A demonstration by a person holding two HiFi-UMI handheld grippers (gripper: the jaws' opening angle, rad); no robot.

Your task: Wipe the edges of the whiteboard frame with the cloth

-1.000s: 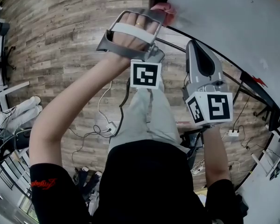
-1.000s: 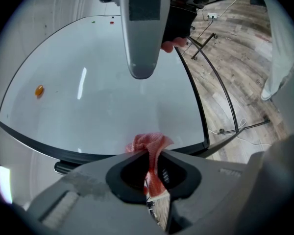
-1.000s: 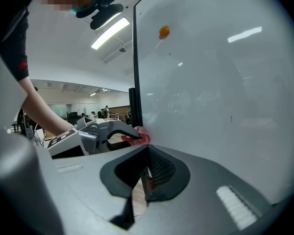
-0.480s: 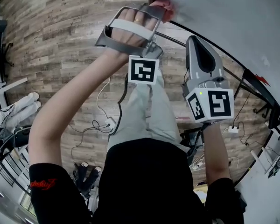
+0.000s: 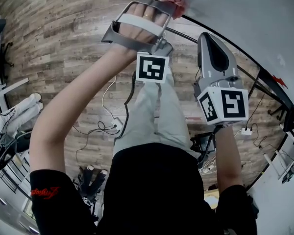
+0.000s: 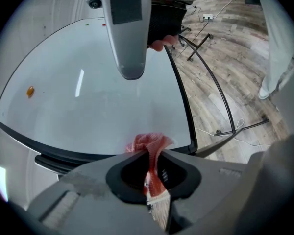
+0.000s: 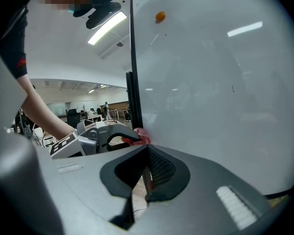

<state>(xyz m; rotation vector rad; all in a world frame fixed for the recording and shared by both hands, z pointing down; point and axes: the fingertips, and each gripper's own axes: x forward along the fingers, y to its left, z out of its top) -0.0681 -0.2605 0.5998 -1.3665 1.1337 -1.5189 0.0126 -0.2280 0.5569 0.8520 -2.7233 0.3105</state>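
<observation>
A pink cloth is pinched in my left gripper, which is shut on it and holds it against the black frame at the corner of the whiteboard. In the left gripper view the cloth bunches out past the jaws onto the frame's corner. My right gripper hangs just right of it, its tip close to the frame's edge, jaws shut with nothing seen between them. The right gripper view shows the frame upright, with the cloth against it.
An orange magnet sticks to the board's far part. Thin black stand legs run under the board. Cables and a power strip lie on the wood floor below. Chairs and gear stand at the left.
My left gripper has slid the cloth a little farther up along the frame's corner. The right gripper has drifted slightly right and stays shut.
</observation>
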